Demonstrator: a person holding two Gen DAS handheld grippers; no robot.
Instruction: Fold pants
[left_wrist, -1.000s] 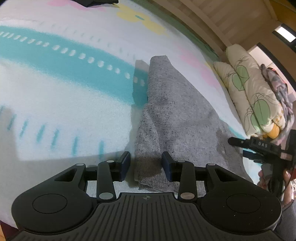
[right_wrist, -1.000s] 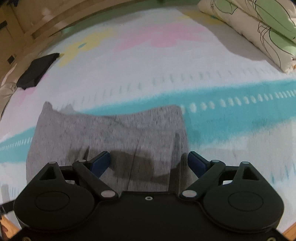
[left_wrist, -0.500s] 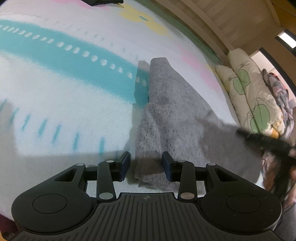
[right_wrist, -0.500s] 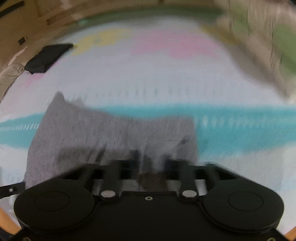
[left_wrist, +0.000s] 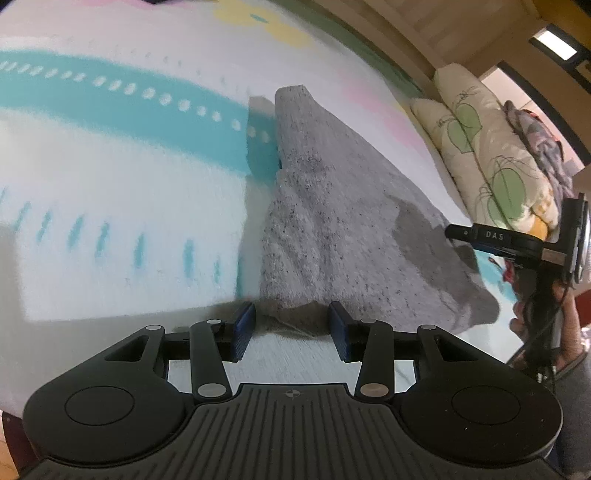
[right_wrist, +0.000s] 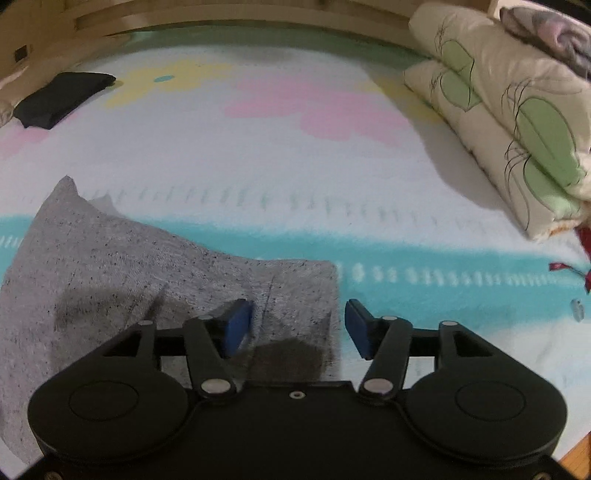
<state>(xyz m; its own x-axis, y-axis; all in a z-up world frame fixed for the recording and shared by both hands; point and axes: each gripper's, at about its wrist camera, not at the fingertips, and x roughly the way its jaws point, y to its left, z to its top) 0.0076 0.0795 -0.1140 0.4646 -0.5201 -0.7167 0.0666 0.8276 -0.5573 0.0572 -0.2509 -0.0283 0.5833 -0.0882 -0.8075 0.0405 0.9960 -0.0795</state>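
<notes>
1. The grey pants (left_wrist: 343, 221) lie folded on the bed (left_wrist: 110, 206), across its white, teal and pastel cover, with one narrow end pointing toward the far side.
2. The left tool (left_wrist: 291, 326) points down at the near edge of the pants; its jaws have just been opening, and a bunched fold of grey cloth sits between the blue pads without being pressed.
3. The right tool (right_wrist: 299, 328) stands over the other near corner of the pants; its jaws have just been opening, with the cloth edge between the pads, untouched.
4. A dark folded garment (right_wrist: 61, 98) lies far left; the leaf-print pillows (right_wrist: 517, 122) are stacked at right.
</notes>
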